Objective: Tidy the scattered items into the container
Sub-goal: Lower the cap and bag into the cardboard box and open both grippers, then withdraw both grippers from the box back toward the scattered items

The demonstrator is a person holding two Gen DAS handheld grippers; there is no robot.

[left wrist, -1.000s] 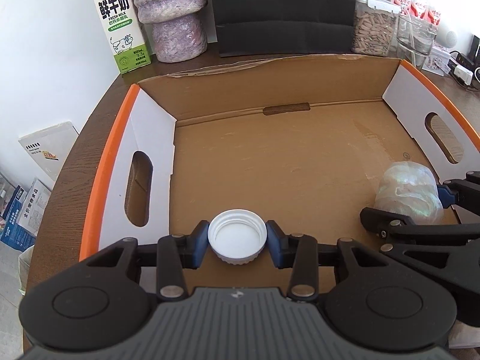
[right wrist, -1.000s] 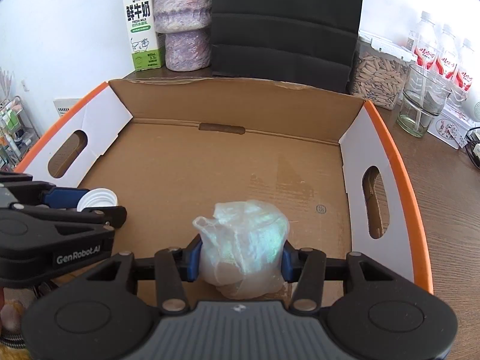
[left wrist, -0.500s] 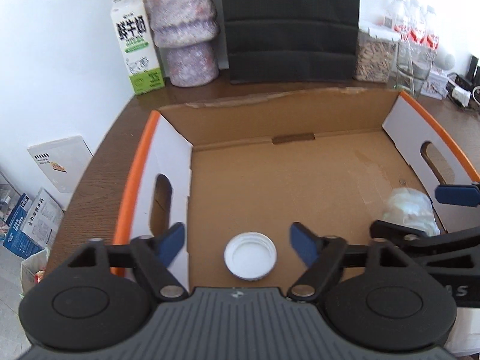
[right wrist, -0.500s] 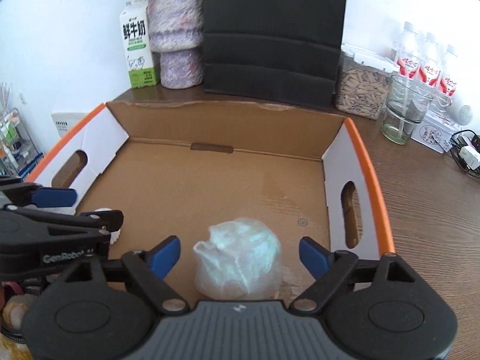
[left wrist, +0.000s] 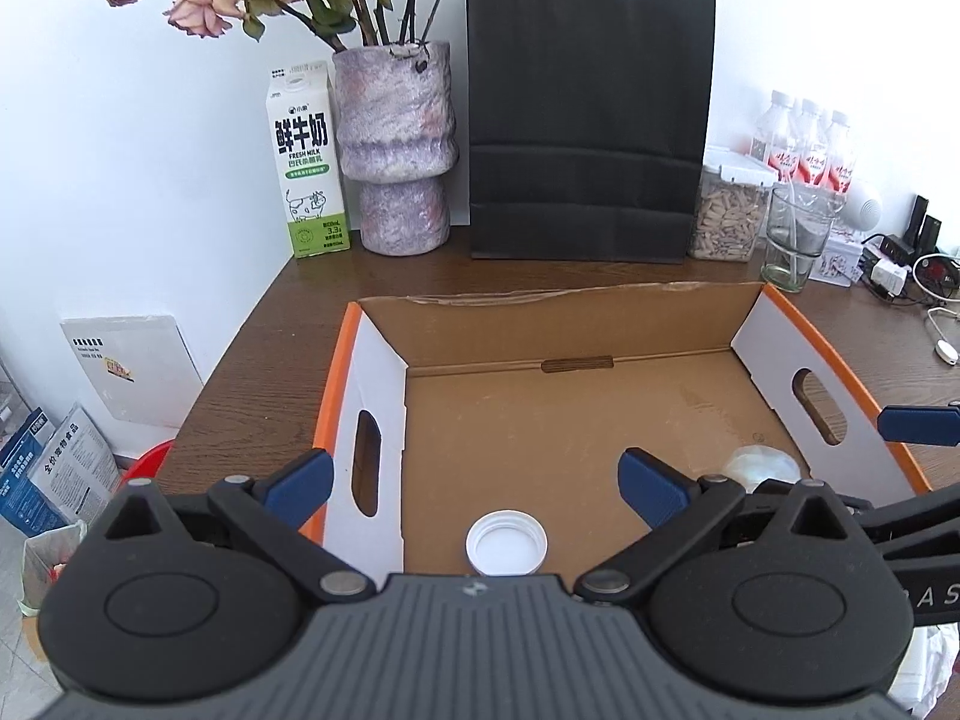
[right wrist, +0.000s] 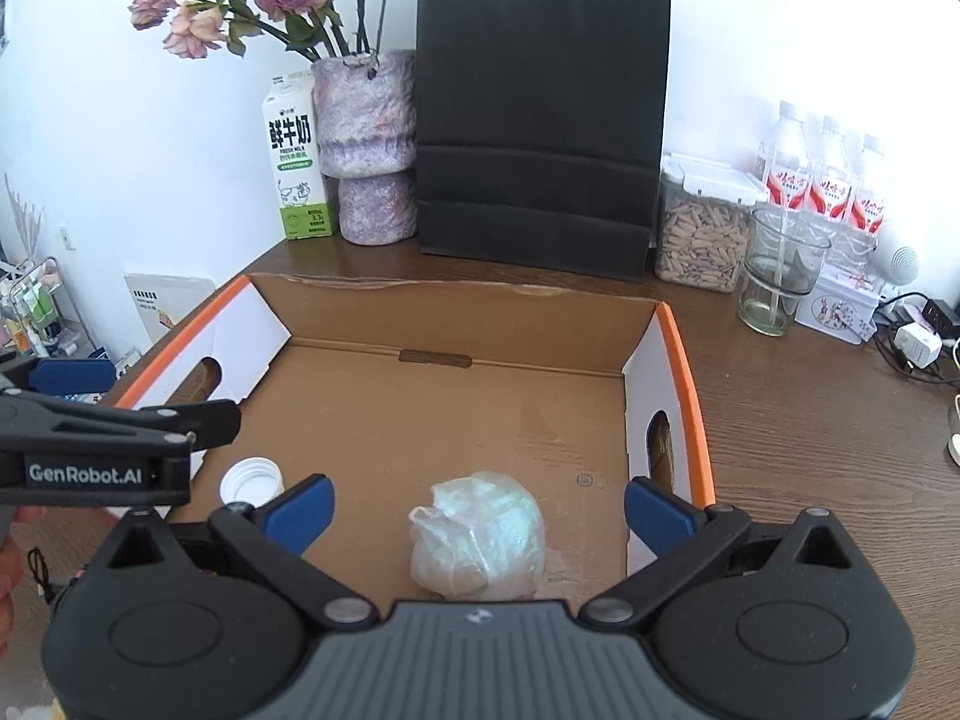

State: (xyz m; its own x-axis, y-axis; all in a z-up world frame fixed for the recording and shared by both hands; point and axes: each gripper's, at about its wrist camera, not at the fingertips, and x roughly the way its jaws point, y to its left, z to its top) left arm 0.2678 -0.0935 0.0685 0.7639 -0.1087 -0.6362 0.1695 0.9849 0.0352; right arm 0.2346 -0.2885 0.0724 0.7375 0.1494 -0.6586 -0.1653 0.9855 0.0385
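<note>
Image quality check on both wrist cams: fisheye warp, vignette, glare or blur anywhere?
Left wrist: strong barrel warp bows the cardboard box rim; dark vignette in the top right corner; white lid sharp; daylight even, shadows soft. Right wrist: same warp, dark top corners; crumpled plastic bag shows a faint greenish sheen, not blown out; left gripper intrudes at the left edge, in focus.

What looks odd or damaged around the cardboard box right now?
The box's back wall has a ragged, torn top edge. On its floor, a pale stain marks the cardboard. The flowers in the vase behind droop, wilted. The white cap and crumpled plastic bag simply rest inside.
</note>
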